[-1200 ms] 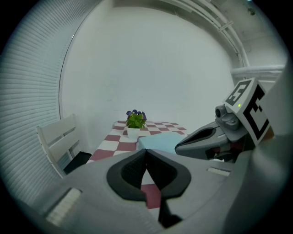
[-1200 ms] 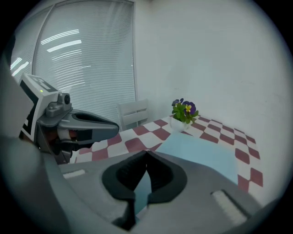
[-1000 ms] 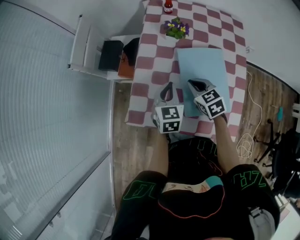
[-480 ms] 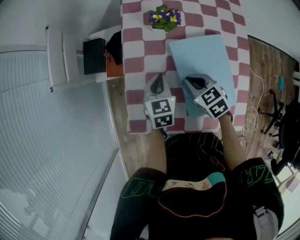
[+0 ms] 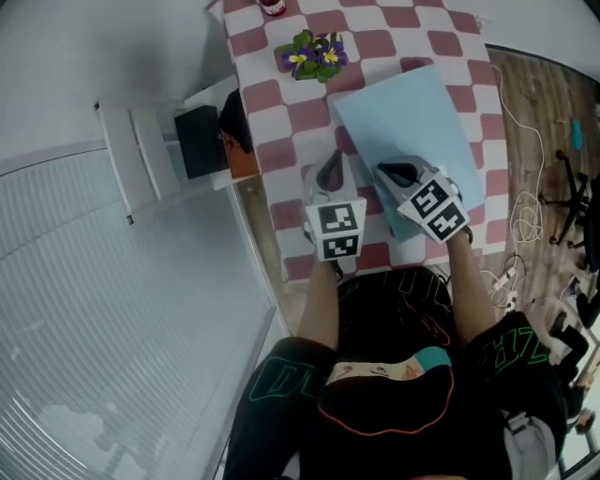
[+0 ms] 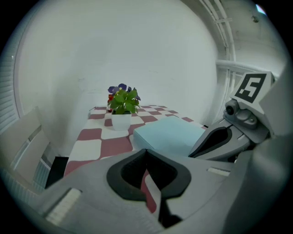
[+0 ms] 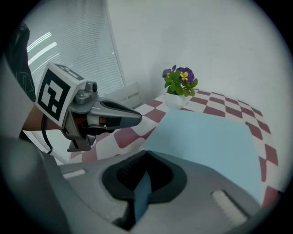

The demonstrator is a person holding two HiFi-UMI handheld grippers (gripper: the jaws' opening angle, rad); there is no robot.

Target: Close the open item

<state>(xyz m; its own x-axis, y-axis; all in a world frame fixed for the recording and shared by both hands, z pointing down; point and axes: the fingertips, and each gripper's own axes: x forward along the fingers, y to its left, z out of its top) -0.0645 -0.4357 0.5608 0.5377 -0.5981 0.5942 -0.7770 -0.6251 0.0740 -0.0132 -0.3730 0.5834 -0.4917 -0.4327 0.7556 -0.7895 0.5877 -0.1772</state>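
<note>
A flat light blue item (image 5: 412,122) lies on the checkered table (image 5: 281,127), with no gap showing along its edges; it also fills the right gripper view (image 7: 206,132) and shows in the left gripper view (image 6: 169,135). My left gripper (image 5: 332,163) hovers over the cloth just left of the item, jaws shut and empty (image 6: 145,151). My right gripper (image 5: 384,170) hangs over the item's near left corner, also shut with nothing in it (image 7: 146,153). Each gripper shows in the other's view: the right gripper (image 6: 219,139) and the left gripper (image 7: 107,114).
A potted plant (image 5: 309,54) with purple flowers stands at the table's far side, with a red bottle (image 5: 272,6) behind it. Left of the table are a white shelf (image 5: 141,159) and a black box (image 5: 199,141). Cables (image 5: 525,187) lie on the wooden floor at right.
The head view has swung round. My left gripper has moved forward from the table's front edge to over the cloth and dipped lower. The right gripper holds its place by the blue item.
</note>
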